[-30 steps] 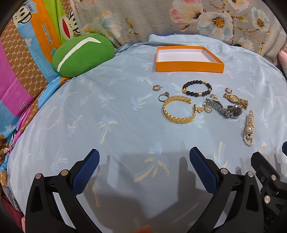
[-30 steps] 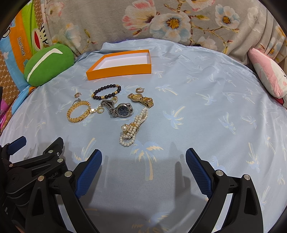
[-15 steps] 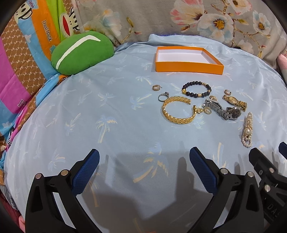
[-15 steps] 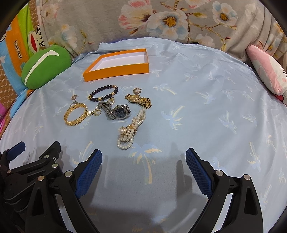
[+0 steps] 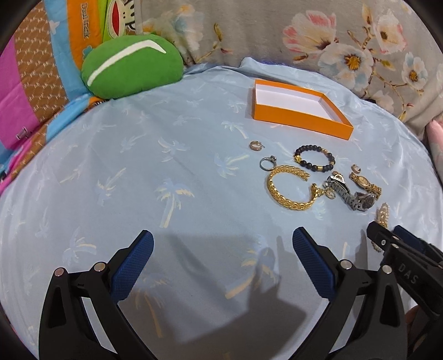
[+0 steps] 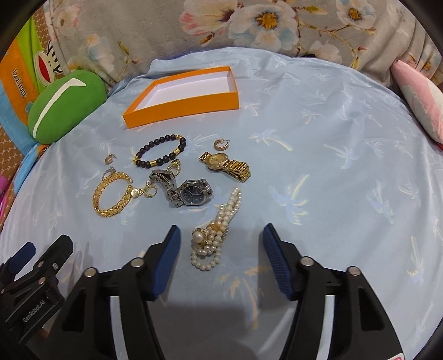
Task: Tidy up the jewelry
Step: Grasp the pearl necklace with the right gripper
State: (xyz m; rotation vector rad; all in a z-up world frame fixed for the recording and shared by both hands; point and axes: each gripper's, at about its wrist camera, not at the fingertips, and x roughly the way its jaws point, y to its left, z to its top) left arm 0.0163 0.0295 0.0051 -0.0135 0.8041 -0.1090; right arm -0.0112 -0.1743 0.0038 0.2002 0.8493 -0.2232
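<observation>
Pearl bracelet (image 6: pixel 214 234) is framed between the spread blue pads of the right gripper (image 6: pixel 221 243), lying on the sheet, untouched by either pad; nothing is gripped. Its near loop sits closest to the left pad (image 6: pixel 166 254), the strand running away toward the watches. In the left view the same bracelet (image 5: pixel 383 214) is partly hidden behind the right gripper's tip.

Left gripper (image 5: pixel 221 249) is held wide apart over bare sheet, nothing between its fingers, well apart from the jewelry.

Just beyond the pearls a silver watch (image 6: pixel 188 191) with dark dial is seen, its band touching a small gold charm (image 6: pixel 151 191) that sits at the end of the gold braided bangle (image 6: pixel 110 195). A gold watch (image 6: pixel 225 164) lies right of the silver one, a small hoop earring (image 6: pixel 221 144) just behind it. A black bead bracelet (image 6: pixel 162 153) lies behind the silver watch, another hoop earring (image 6: pixel 110 159) to its left. A silver ring (image 5: pixel 267 163) is seen beside the bangle in the left view.

Farther back an open orange box (image 6: pixel 182 106), white inside, holds nothing. Blue palm-print sheet (image 6: pixel 332 166) covers the bed. Green cushion (image 6: pixel 65 106) lies at far left, pink pillow (image 6: pixel 418 97) at far right, floral fabric (image 6: pixel 249 25) behind
</observation>
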